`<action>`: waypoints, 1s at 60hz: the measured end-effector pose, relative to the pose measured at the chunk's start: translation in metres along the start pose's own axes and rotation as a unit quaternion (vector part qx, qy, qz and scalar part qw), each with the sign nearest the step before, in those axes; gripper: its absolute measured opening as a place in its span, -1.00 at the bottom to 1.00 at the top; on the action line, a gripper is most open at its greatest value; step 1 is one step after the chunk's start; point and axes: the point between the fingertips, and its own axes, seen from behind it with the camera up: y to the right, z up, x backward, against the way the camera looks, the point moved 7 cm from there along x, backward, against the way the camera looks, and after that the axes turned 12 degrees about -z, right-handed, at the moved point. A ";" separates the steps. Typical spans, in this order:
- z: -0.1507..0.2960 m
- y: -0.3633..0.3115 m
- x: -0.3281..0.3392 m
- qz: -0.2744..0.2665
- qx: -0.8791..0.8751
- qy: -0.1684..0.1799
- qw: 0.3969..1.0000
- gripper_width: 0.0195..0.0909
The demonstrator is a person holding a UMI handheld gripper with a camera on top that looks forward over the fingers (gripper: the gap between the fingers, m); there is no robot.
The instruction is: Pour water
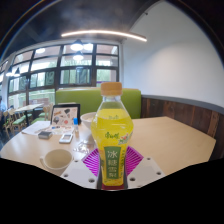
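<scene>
Yellow drink fills a clear plastic bottle point(114, 140) with an orange cap and a green-and-white label. It stands upright between the two fingers point(112, 168), whose magenta pads press against its lower sides, so the gripper looks closed on it, likely holding it ready to lift and tip. Whether its base rests on the desk point(170, 135) or hangs just above cannot be told.

Just behind the bottle, slightly to its left, sits a white bowl point(88, 125). Nearer and further left is a small pale cup point(58, 158), probably the vessel meant to receive the pour, judging by its open mouth and closeness. Its contents cannot be seen.

Beyond the cup, on the far left part of the round wooden desk, lie a few small items too indistinct to name, and a tablet-like screen point(64, 114) stands propped behind them. A green sofa point(112, 97) and large windows point(60, 70) close the background.
</scene>
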 end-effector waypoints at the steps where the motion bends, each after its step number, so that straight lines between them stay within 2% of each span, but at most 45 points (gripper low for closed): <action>1: -0.004 -0.001 -0.001 0.002 0.000 -0.007 1.000 -0.75; 2: -0.010 -0.003 -0.003 0.005 0.001 -0.017 1.000 -0.65; 3: -0.014 -0.002 -0.003 0.006 0.007 -0.021 1.000 -0.73; 5: -0.009 0.001 -0.007 0.007 -0.007 -0.002 1.000 -0.71; 9: -0.014 0.005 -0.003 0.007 -0.030 -0.013 0.999 -0.72; 15: -0.014 0.002 -0.004 0.005 -0.023 -0.010 1.000 -0.68; 18: -0.013 0.000 -0.003 0.001 -0.016 -0.011 1.000 -0.40; 19: -0.013 -0.001 -0.003 -0.001 -0.014 -0.012 1.000 -0.25; 22: -0.015 0.001 -0.001 -0.006 -0.012 -0.030 0.999 0.04; 26: -0.016 -0.003 0.012 -0.005 -0.011 -0.046 0.999 0.86; 30: -0.009 -0.006 0.030 -0.002 -0.005 -0.039 0.999 0.72; 34: -0.003 -0.008 0.059 -0.010 0.003 -0.040 0.999 0.83; 46: 0.025 -0.022 0.168 -0.021 0.006 -0.021 1.000 0.83; 60: 0.031 -0.068 0.280 0.021 -0.008 -0.011 1.000 0.82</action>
